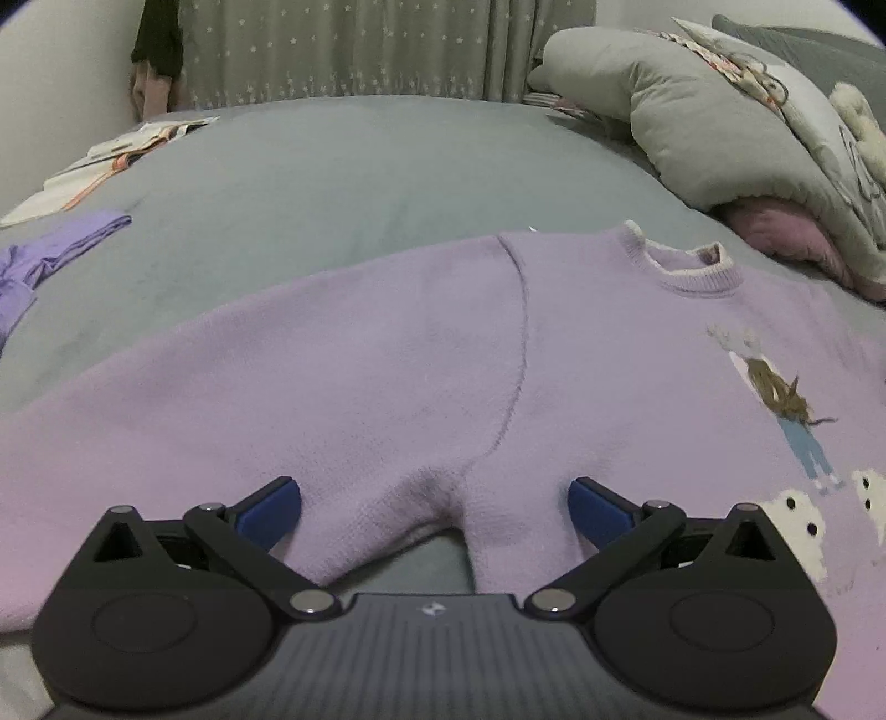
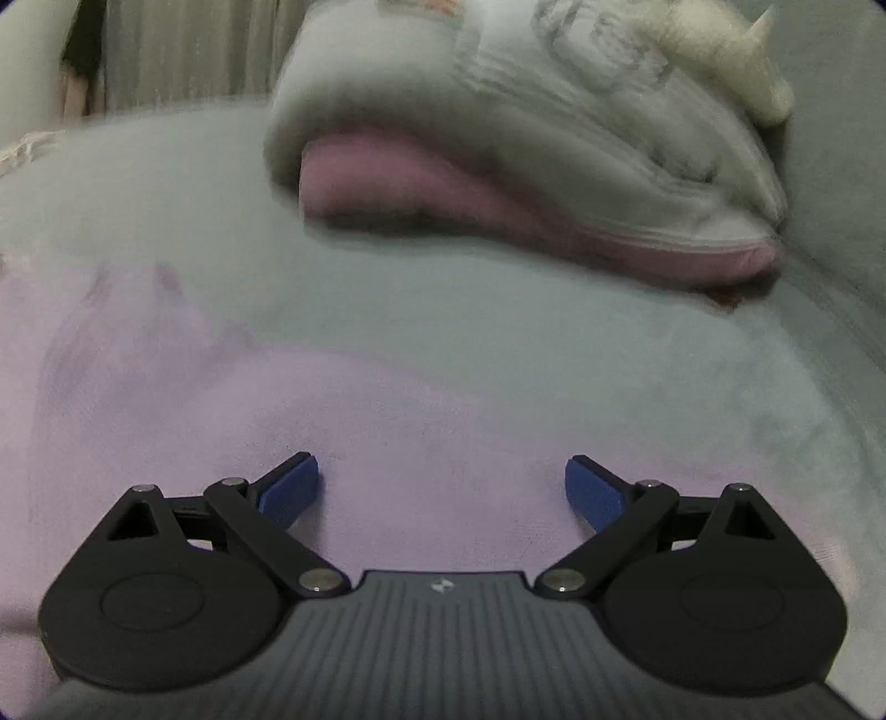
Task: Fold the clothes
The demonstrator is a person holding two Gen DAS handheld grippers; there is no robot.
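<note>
Grey-green bedding covers the bed point(image 1: 343, 166) that fills the left wrist view, with a star-print curtain point(image 1: 343, 50) along the top of the frame, loose papers point(image 1: 111, 160) at the upper left, a second purple garment point(image 1: 50, 255) at the left edge and a heap of grey pillows point(image 1: 692, 127) at the upper right. A lilac sweater point(image 1: 387, 354) lies flat, face up, across the middle of the frame, collar toward the upper right and a knitted girl motif point(image 1: 786, 410) at the right edge. The left gripper point(image 1: 434, 498) sits low at the bottom centre, jaws spread wide and holding nothing, straddling the underarm notch where the sleeve meets the body. In the right wrist view, which is blurred, the same bed point(image 2: 554, 332) and the pillow heap point(image 2: 526, 138) occupy the upper half, and the sweater point(image 2: 277, 415) spreads over the lower left. The right gripper point(image 2: 442, 484) hovers above lilac knit, jaws likewise released and empty. The garment looks laid out but not yet folded, so this reads as the approach before a first fold. Next, each gripper probably needs to drop onto an edge of the knit, pinch a single layer and carry it inward.
</note>
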